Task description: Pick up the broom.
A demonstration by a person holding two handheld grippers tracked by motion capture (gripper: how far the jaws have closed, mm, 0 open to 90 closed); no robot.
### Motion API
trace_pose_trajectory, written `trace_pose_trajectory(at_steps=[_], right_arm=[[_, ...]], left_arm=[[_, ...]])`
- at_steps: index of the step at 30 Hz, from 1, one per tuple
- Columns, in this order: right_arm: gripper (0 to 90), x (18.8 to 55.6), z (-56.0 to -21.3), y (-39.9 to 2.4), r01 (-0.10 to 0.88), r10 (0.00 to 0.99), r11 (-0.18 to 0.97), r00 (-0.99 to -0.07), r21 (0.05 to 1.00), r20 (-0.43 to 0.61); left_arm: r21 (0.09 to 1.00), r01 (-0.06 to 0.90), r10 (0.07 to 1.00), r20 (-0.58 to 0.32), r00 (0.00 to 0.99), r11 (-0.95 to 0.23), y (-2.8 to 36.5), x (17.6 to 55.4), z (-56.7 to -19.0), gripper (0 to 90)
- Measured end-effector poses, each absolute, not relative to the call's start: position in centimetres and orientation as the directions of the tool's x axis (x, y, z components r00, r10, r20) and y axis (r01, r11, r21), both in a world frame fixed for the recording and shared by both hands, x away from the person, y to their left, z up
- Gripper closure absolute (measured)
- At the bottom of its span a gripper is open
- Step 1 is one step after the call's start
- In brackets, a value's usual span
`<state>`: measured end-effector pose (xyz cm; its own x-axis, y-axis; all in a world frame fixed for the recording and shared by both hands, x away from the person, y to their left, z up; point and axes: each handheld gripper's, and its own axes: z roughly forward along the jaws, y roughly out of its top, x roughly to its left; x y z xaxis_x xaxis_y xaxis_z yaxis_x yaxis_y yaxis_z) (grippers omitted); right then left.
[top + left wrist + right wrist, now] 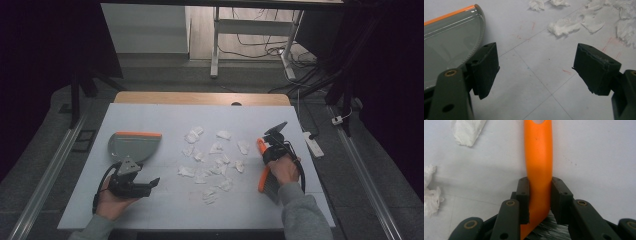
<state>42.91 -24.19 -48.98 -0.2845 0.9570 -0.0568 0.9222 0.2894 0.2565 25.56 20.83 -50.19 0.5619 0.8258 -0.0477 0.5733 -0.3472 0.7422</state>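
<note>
Right gripper [539, 202] clamped on the orange brush [538, 165], left gripper [534, 72] agape beside the dustpan [449, 50]; sweeping the paper scraps [210, 162] apparently comes next.

Dim room with dark, vignetted edges; the lit table looks soft and grainy.

orange brush handle [538, 165], grey dustpan [134, 145], white paper scraps [212, 162]
</note>
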Motion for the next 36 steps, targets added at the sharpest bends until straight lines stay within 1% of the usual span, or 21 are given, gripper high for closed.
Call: trace_pose_trajectory(at_steps=[5,6,7,11,12,14,17,19,22,25,28,35,36], right_arm=[[70.9,43.0,-48.9,-24.6,0.91,0.943,0.33,-0.332,0.252,-0.037],[71.0,43.0,-48.8,-24.8,0.907,0.939,0.338,-0.344,0.252,-0.023],[71.0,43.1,-48.7,-25.4,0.908,0.934,0.339,-0.355,0.246,0.024],[71.1,42.9,-48.3,-26.0,0.9,0.925,0.352,-0.377,0.255,0.052],[71.0,42.7,-47.9,-26.4,0.895,0.919,0.353,-0.386,0.272,0.076],[71.1,42.6,-47.8,-26.6,0.893,0.914,0.357,-0.394,0.275,0.093],[71.1,42.3,-47.0,-27.5,0.882,0.902,0.357,-0.411,0.309,0.131],[71.1,42.2,-46.8,-27.7,0.879,0.9,0.355,-0.413,0.319,0.138],[71.1,41.8,-45.9,-28.6,0.872,0.881,0.33,-0.423,0.363,0.215],[71.1,41.5,-45.4,-28.9,0.86,0.872,0.333,-0.437,0.388,0.221],[71.1,41.0,-44.4,-29.7,0.843,0.861,0.312,-0.446,0.439,0.246],[71.1,40.3,-43.3,-30.4,0.824,0.848,0.279,-0.453,0.494,0.276],[71.1,40.2,-43.0,-30.5,0.815,0.842,0.262,-0.455,0.517,0.291]], left_arm=[[0.739,0.58,0.828,-0.052,0.558,-0.344,21.0,25.7,-50.4,20.7],[0.738,0.58,0.828,-0.052,0.558,-0.344,20.9,25.7,-50.4,20.7],[0.738,0.58,0.828,-0.051,0.558,-0.345,21.0,25.7,-50.4,20.7],[0.737,0.582,0.83,-0.051,0.555,-0.344,21.0,25.7,-50.4,20.7],[0.738,0.582,0.831,-0.051,0.554,-0.343,21.0,25.8,-50.4,20.7],[0.737,0.582,0.83,-0.052,0.555,-0.343,21.0,25.8,-50.4,20.7],[0.736,0.582,0.83,-0.049,0.555,-0.346,20.9,25.8,-50.5,20.7],[0.734,0.583,0.83,-0.049,0.556,-0.347,20.9,25.8,-50.5,20.7],[0.733,0.586,0.83,-0.051,0.555,-0.346,20.9,25.8,-50.6,20.7],[0.733,0.586,0.831,-0.05,0.553,-0.346,20.9,25.9,-50.6,20.7],[0.733,0.585,0.831,-0.049,0.553,-0.346,20.9,25.9,-50.6,20.7],[0.734,0.586,0.832,-0.054,0.553,-0.342,20.7,26.1,-50.5,20.7],[0.735,0.586,0.831,-0.054,0.553,-0.342,20.6,26.2,-50.5,20.7]])
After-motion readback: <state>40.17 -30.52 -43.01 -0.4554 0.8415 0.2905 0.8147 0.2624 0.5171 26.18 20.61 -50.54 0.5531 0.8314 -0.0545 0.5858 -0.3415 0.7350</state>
